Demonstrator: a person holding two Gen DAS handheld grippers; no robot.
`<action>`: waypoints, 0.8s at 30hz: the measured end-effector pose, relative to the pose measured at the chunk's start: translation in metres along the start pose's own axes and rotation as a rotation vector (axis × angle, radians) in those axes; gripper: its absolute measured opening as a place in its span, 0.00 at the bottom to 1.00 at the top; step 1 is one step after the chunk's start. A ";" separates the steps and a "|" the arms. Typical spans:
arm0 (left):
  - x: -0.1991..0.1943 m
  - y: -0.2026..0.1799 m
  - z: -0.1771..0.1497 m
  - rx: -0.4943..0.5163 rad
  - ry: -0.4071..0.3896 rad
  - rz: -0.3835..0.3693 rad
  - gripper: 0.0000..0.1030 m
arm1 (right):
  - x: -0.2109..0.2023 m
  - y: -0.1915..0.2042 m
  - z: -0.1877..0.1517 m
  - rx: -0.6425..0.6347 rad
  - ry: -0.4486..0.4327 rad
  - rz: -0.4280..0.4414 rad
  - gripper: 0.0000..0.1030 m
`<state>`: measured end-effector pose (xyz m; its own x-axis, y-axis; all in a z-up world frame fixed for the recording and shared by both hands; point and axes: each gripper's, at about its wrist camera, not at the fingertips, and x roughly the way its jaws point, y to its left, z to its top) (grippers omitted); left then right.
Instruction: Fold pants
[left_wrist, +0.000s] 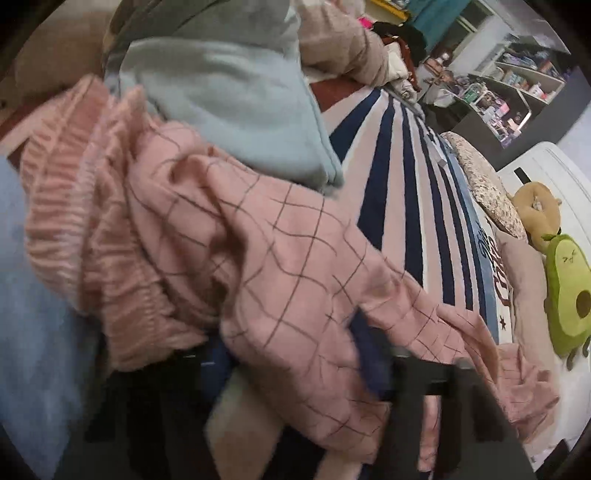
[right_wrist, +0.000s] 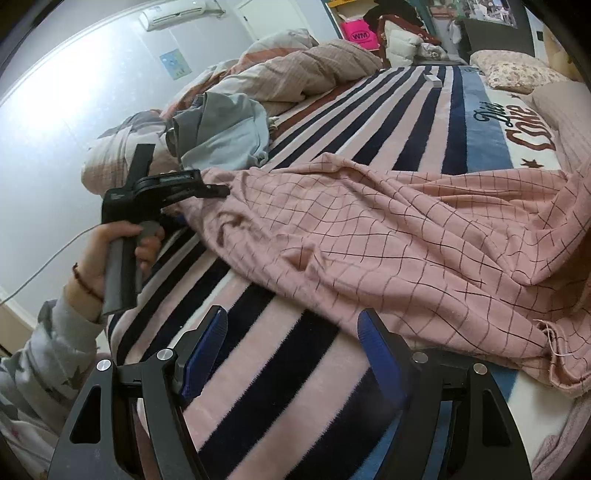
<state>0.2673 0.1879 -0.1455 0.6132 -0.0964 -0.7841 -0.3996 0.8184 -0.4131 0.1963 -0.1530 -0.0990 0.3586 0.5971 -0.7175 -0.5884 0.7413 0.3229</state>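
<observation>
Pink checked pants (right_wrist: 388, 229) lie spread and rumpled across the striped bed blanket (right_wrist: 295, 339). In the left wrist view the pants (left_wrist: 280, 266) fill the frame, with the ruffled elastic waistband (left_wrist: 74, 221) at the left. My left gripper (right_wrist: 221, 191) is shut on the waistband end of the pants, at the left of the right wrist view. In its own view the cloth drapes over its fingers (left_wrist: 424, 373) and hides the tips. My right gripper (right_wrist: 291, 347) is open and empty, over the bare blanket just short of the pants' near edge.
A folded light blue and grey garment (right_wrist: 221, 133) lies behind the waistband, also in the left wrist view (left_wrist: 236, 103). A crumpled beige duvet (right_wrist: 306, 70) lies at the far side. Pillows (right_wrist: 517, 70) and an avocado plush (left_wrist: 565, 295) sit at the bed's head.
</observation>
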 end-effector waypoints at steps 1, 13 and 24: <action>-0.002 0.001 0.000 0.004 -0.004 -0.011 0.27 | -0.001 -0.001 -0.001 0.002 0.000 -0.002 0.68; -0.128 0.013 -0.032 0.197 -0.244 -0.043 0.10 | -0.013 -0.007 -0.011 0.022 0.010 -0.047 0.68; -0.231 0.088 -0.046 0.184 -0.439 0.162 0.10 | -0.026 0.020 -0.004 -0.062 0.060 -0.081 0.68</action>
<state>0.0597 0.2562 -0.0221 0.7976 0.2555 -0.5464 -0.4112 0.8931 -0.1826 0.1723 -0.1545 -0.0761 0.3640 0.5153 -0.7759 -0.6034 0.7650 0.2251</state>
